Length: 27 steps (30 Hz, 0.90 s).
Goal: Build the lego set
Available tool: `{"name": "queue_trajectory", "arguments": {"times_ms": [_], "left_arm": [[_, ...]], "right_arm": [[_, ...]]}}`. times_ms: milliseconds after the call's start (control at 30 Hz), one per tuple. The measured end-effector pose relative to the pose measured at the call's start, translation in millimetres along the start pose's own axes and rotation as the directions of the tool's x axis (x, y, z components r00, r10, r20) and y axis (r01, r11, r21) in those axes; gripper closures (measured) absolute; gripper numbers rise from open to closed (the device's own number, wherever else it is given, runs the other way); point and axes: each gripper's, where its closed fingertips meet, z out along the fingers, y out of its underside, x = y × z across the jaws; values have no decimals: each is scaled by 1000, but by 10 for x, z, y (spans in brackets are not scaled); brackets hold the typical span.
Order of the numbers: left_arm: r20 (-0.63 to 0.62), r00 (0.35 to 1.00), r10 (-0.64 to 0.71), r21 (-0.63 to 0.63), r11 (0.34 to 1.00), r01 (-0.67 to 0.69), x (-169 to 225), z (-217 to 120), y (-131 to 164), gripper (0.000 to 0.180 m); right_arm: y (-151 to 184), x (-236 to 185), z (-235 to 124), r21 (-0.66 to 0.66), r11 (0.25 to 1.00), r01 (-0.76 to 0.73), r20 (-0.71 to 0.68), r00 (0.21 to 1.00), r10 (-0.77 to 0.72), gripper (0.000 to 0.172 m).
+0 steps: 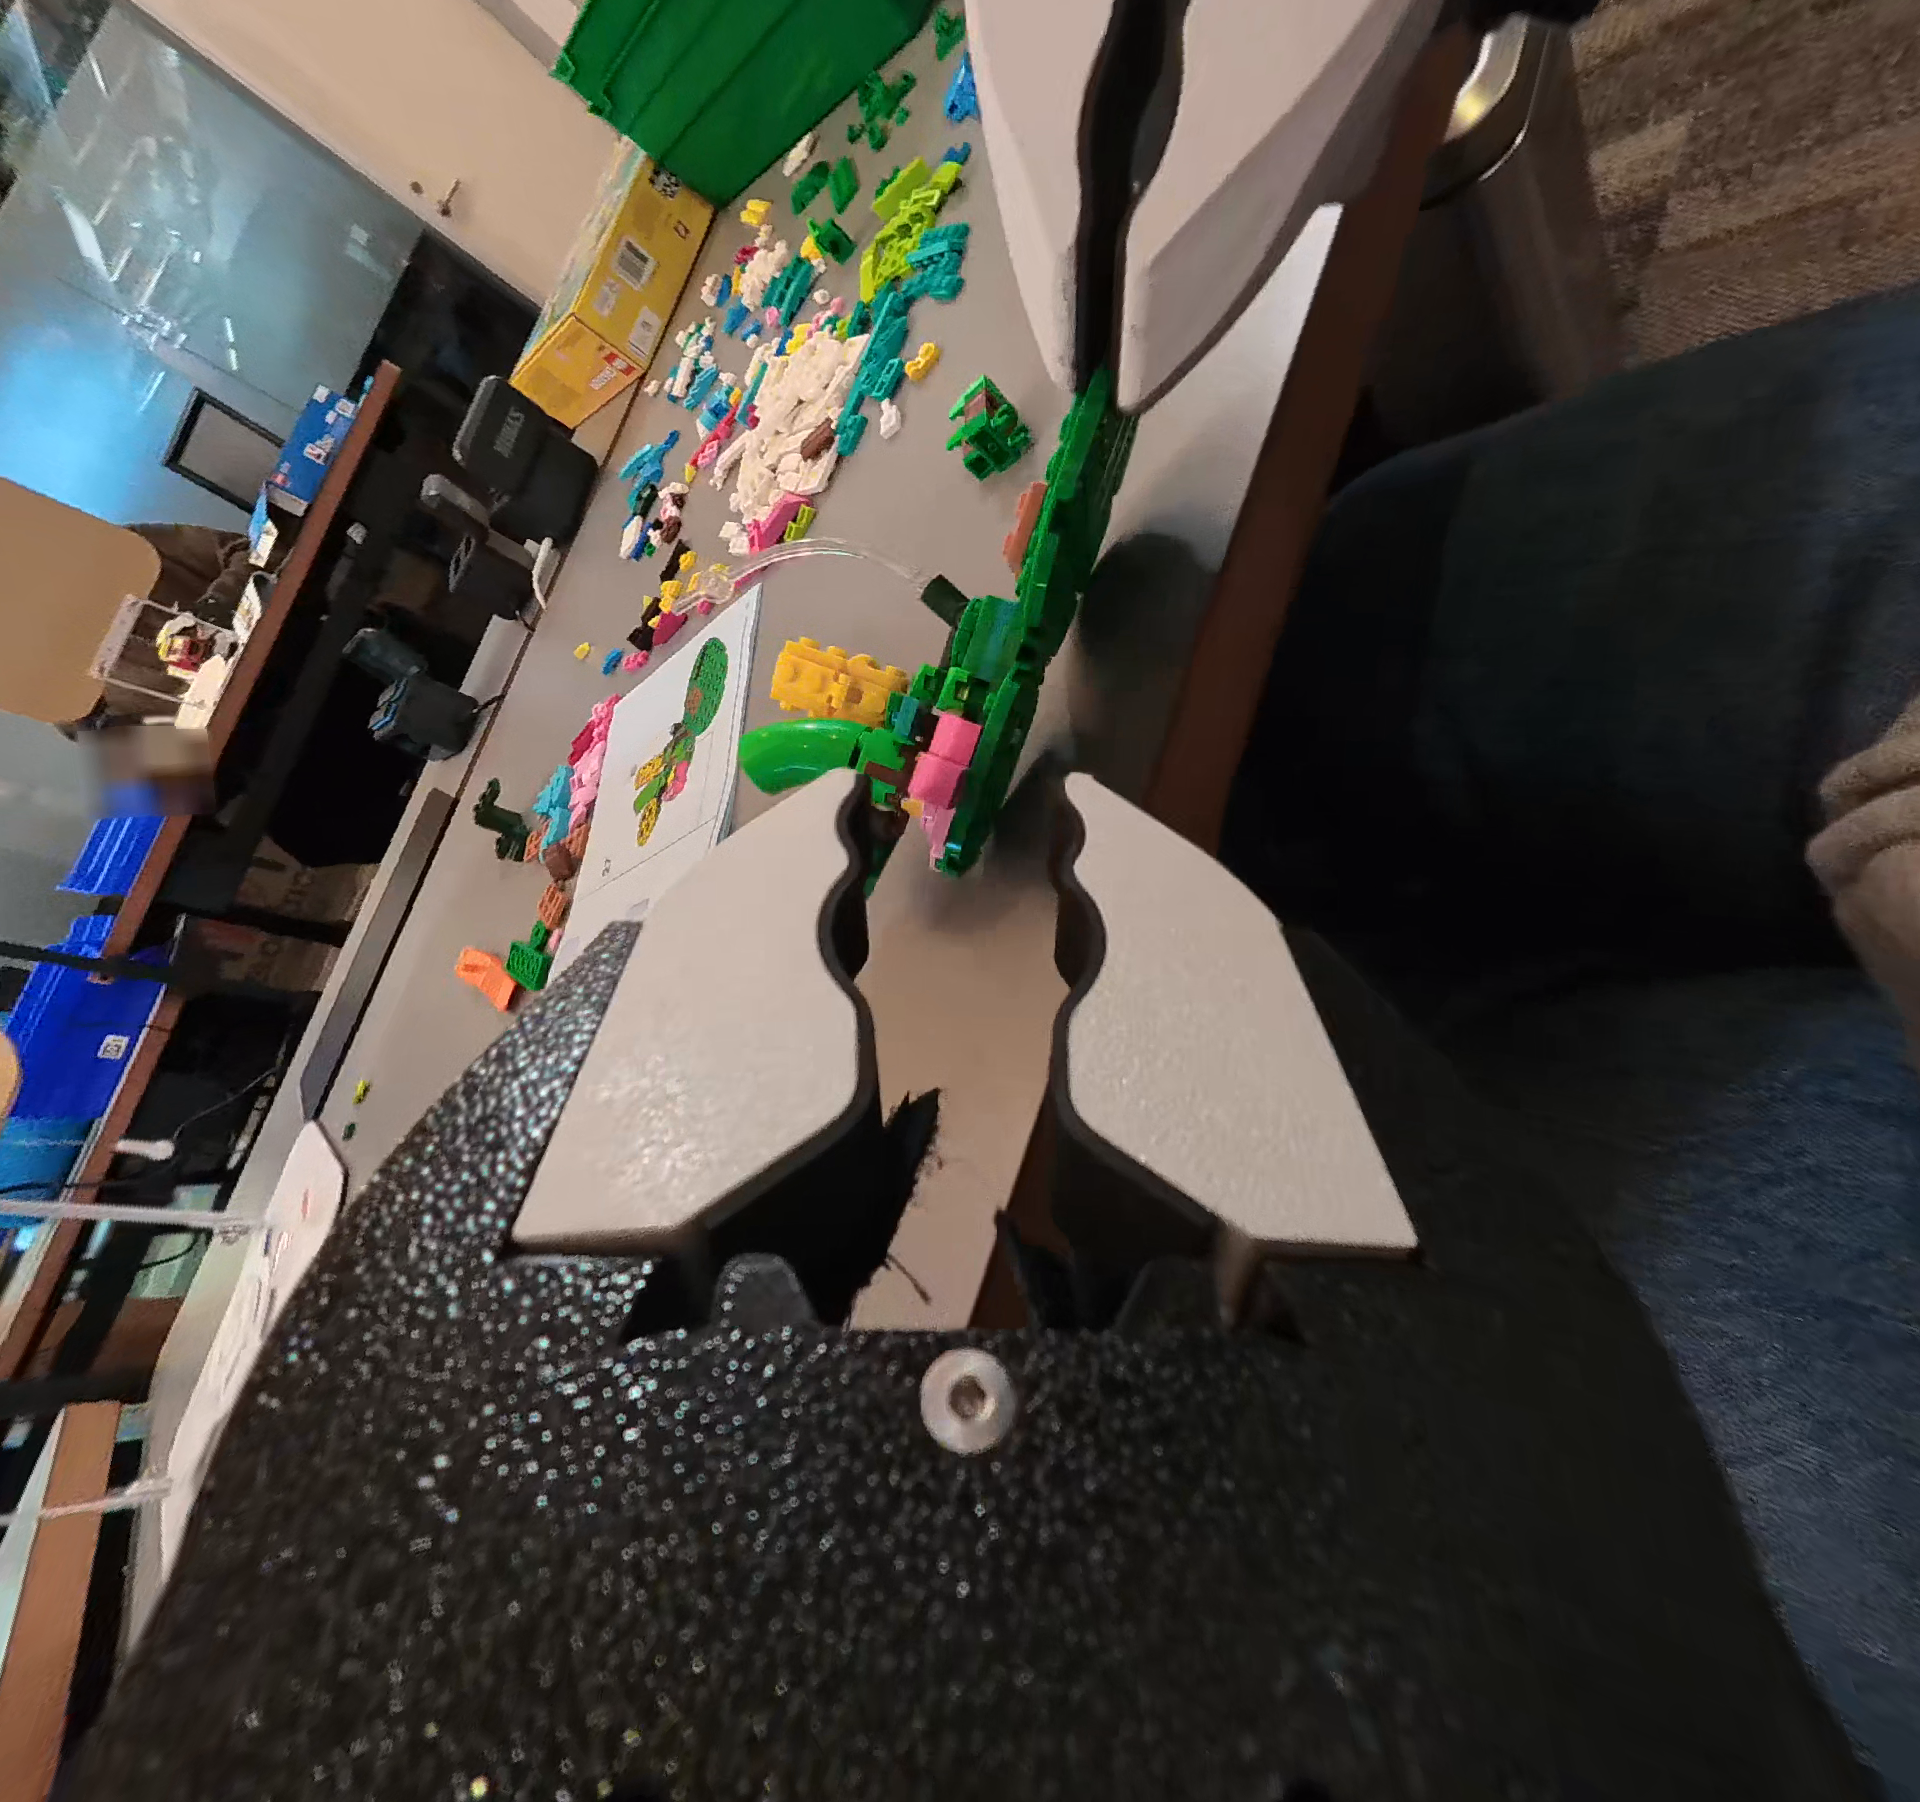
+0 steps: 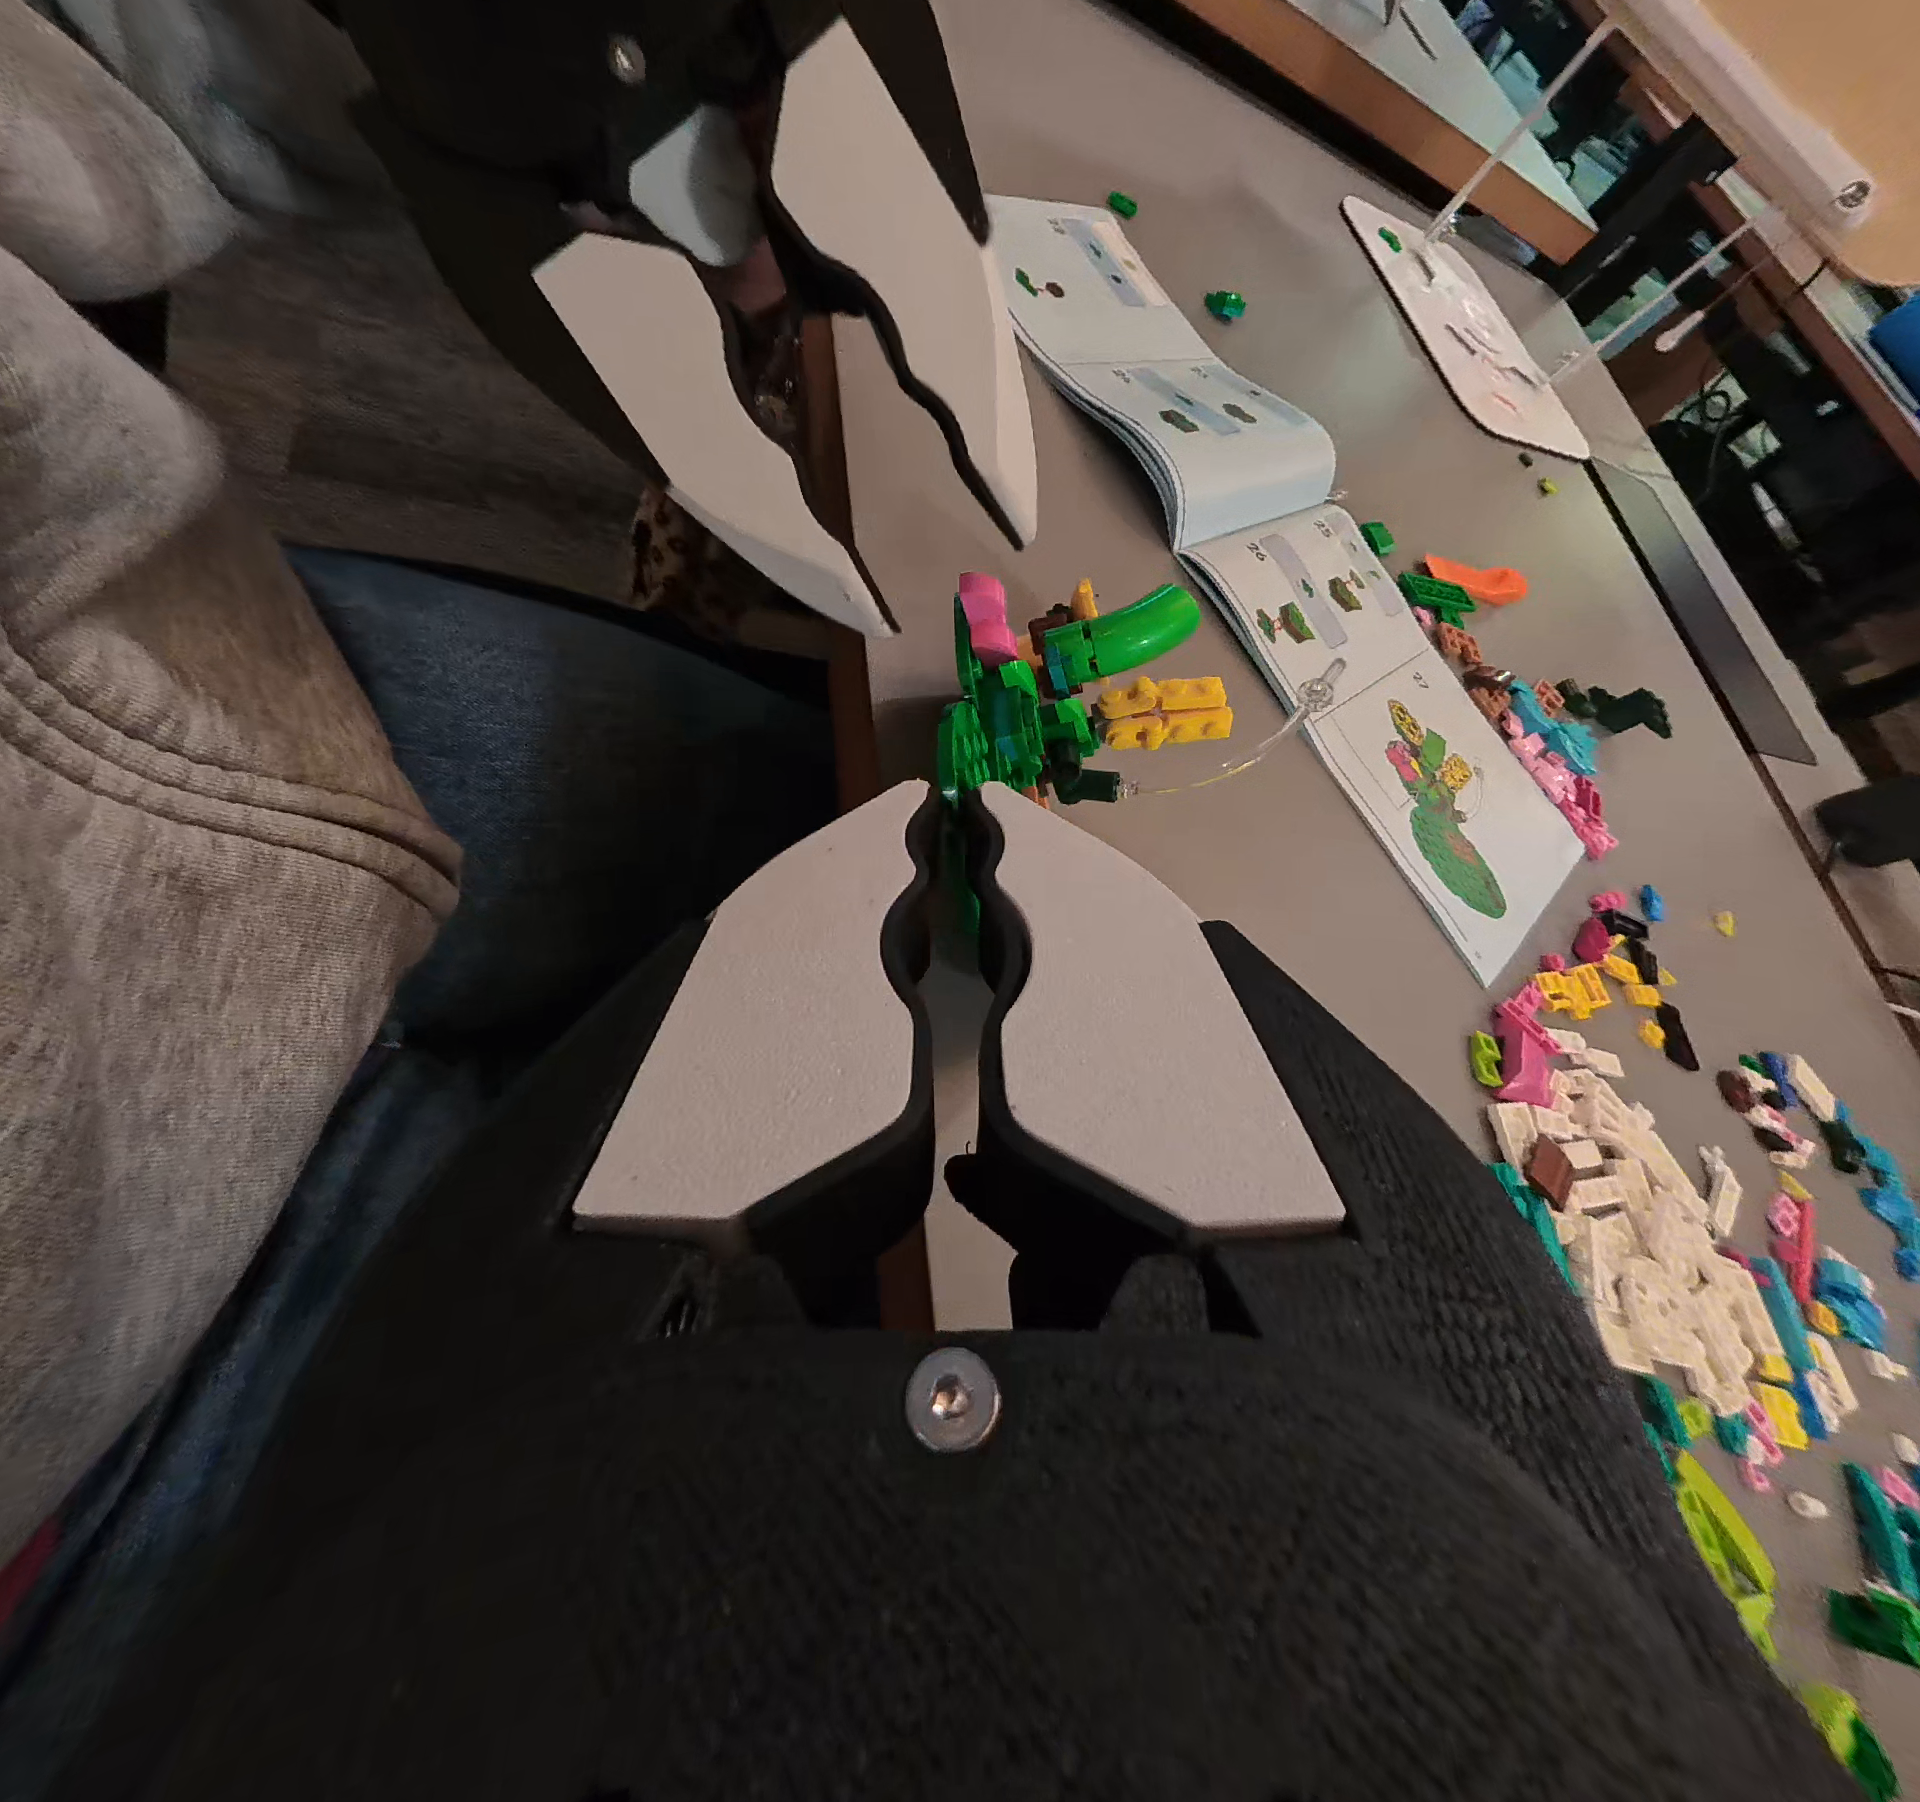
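Grey table point(image 2: 1299, 90) across the upper right of the right wrist view, running as a slanted band through the middle of the left wrist view. Green bin point(image 1: 748, 17) at the top centre of the left wrist view, a yellow box point(image 1: 613, 298) just below and left of it. Open booklet point(image 2: 1351, 630) right of centre in the right wrist view. White pile of loose bricks point(image 2: 1662, 1253) at the lower right there, ringed by pink, teal, yellow and lime pieces. White board point(image 2: 1475, 350) with a clear stand at the upper right.

Brick model point(image 2: 1029, 703) at the table's near edge, centre of both views: a green plate stood on edge, carrying pink blocks, a curved green tube point(image 2: 1143, 625), a yellow piece point(image 2: 1174, 713) and a thin clear rod point(image 2: 1226, 765).

Right gripper point(image 2: 954, 796) low in the centre of its own view, jaws pressed nearly together and pinching the edge of the green plate, both pads against it; seen too at the top of the left wrist view, biting the plate's far end.

Left gripper point(image 1: 961, 817) at centre of its own view, jaws spread, the plate's near end with the pink blocks between the fingertips, a gap showing on the right side. Contact on the left side: cannot tell. Seen also at the upper left of the right wrist view, tips just above the model.
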Motion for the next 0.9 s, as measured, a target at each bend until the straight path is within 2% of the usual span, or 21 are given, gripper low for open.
{"name": "queue_trajectory", "arguments": {"times_ms": [67, 133, 200, 333, 400, 467, 500, 633, 700, 800, 900], "left_arm": [[0, 999, 42, -2, 999, -42, -4, 64, 23, 157], [51, 992, 119, -14, 993, -118, -52, 116, 47, 166], [75, 982, 172, -27, 985, -170, -63, 143, 45, 166], [62, 989, 137, -44, 990, -134, -67, 164, 43, 167], [52, 992, 112, -50, 993, -110, -65, 167, 33, 168], [35, 994, 102, -41, 994, -101, -43, 167, 0, 168], [29, 995, 96, -33, 995, -95, -33, 167, -22, 168], [31, 997, 77, -17, 997, -76, -34, 171, -58, 164], [68, 997, 43, 8, 999, -44, -79, 166, -76, 159], [82, 996, -23, 44, 999, 19, -119, 124, -91, 138], [89, 993, -79, 66, 995, 73, -177, 92, -56, 131]], "right_arm": [[1, 13, -7, 12, 1000, -15, 8, 1000, 15, 170], [3, 23, -11, 20, 999, -29, 15, 999, 28, 170], [22, 34, -12, 12, 1000, -21, 11, 1000, 21, 170], [86, 126, -7, -25, 1000, 13, -69, 997, -14, 168], [119, 103, 22, -63, 998, 31, -70, 997, -35, 146], [185, 95, 68, -142, 986, 88, -83, 992, -100, 134], [211, 118, 86, -178, 975, 135, -105, 982, -155, 135], [262, 259, 125, -278, 928, 247, -194, 932, -306, 165], [274, 246, 141, -271, 932, 239, -179, 939, -293, 167], [266, 276, 120, -237, 938, 252, -198, 933, -300, 168], [208, 301, 67, -159, 956, 245, -216, 936, -276, 168]]}}
